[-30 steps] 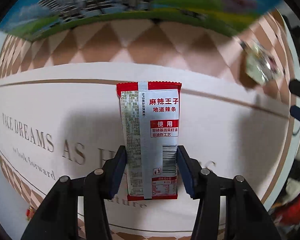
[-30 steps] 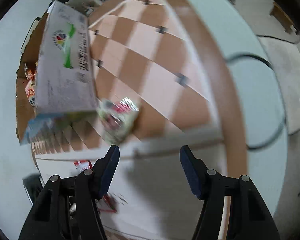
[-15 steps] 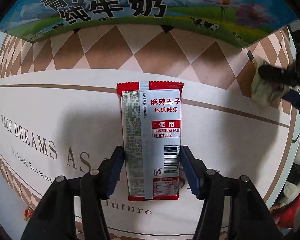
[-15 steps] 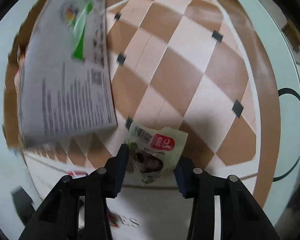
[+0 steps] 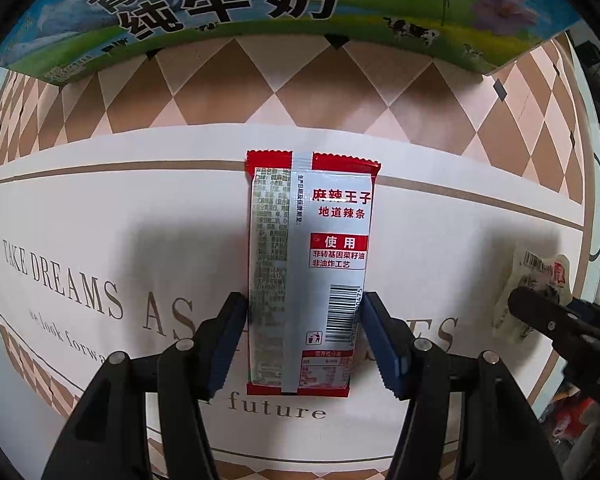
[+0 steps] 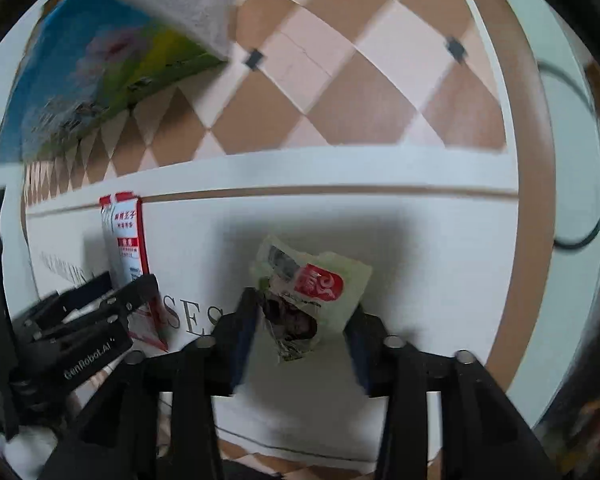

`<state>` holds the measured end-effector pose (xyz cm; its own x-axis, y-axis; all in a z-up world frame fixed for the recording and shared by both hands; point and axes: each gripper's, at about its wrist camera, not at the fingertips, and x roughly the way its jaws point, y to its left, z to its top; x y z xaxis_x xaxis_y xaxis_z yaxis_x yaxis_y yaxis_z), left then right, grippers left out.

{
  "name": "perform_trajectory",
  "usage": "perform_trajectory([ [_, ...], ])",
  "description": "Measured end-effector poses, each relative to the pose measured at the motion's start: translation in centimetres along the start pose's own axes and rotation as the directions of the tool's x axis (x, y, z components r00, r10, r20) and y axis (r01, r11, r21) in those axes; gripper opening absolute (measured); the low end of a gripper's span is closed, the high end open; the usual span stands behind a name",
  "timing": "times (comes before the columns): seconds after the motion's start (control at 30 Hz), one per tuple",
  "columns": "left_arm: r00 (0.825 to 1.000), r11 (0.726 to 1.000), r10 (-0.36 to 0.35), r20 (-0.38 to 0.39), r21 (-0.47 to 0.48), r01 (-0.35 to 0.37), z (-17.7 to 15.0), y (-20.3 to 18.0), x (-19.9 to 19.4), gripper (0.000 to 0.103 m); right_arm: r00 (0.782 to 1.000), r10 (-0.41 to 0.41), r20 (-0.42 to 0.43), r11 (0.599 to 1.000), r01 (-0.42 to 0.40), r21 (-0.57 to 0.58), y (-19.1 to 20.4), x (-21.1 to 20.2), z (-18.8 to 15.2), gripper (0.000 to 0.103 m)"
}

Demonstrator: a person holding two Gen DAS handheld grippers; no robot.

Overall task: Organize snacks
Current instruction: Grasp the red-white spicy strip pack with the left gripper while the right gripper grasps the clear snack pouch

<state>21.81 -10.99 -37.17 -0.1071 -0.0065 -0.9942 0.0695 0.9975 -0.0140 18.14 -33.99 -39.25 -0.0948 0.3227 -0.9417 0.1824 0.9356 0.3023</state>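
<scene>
A red-and-white snack packet [image 5: 308, 272] lies flat, back side up, on the white band of the table mat. My left gripper [image 5: 303, 304] points straight down over its near half, open, one pad at each long edge. To its right, my right gripper [image 6: 304, 304] has a small crumpled pale-green packet with a red logo [image 6: 312, 292] between its pads. Its jaws are opening, and both pads lie against the packet's sides. In the left wrist view that packet [image 5: 540, 276] shows behind the right gripper's fingers [image 5: 540, 312]. The right wrist view shows the red packet [image 6: 126, 236] and my left gripper [image 6: 126, 284].
A large milk carton box [image 5: 260, 0] printed with blue sky and green meadow stands on the checkered part of the mat [image 5: 260, 92], beyond both packets. The mat's brown border [image 6: 532, 240] curves round at the right, with a dark cable [image 6: 580, 240] outside it.
My right gripper took the small green packet on the checkered area and brought it onto the white band beside my left gripper. The left jaws widened a little around the red packet.
</scene>
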Motion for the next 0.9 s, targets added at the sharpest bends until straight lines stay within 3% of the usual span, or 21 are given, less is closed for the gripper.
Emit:
perform_trajectory([
  [0.07,1.0,1.0,0.001,-0.007,0.002,-0.001,0.2,0.0,0.0,0.057,0.999,0.036,-0.001,0.999,-0.036,0.035,-1.1,-0.1,0.1,0.07],
  [0.37,1.0,1.0,0.004,-0.014,0.008,-0.004,1.0,-0.4,0.8,0.058,1.0,-0.026,0.01,0.999,0.026,0.036,0.6,0.9,-0.5,0.07],
  [0.43,1.0,1.0,0.004,-0.012,0.009,-0.004,1.0,-0.5,0.7,0.057,0.998,-0.059,0.018,0.998,0.058,0.015,1.6,1.1,-0.8,0.069],
  [0.6,1.0,1.0,0.007,0.003,0.021,-0.007,0.7,-0.9,0.5,0.051,0.98,-0.189,0.06,0.98,0.192,-0.052,3.9,1.6,-1.9,0.052],
  [0.9,1.0,0.999,0.022,0.022,0.046,-0.023,0.1,-1.4,-0.2,0.044,0.951,-0.277,0.138,0.947,0.295,-0.13,7.0,2.7,-3.8,0.046],
])
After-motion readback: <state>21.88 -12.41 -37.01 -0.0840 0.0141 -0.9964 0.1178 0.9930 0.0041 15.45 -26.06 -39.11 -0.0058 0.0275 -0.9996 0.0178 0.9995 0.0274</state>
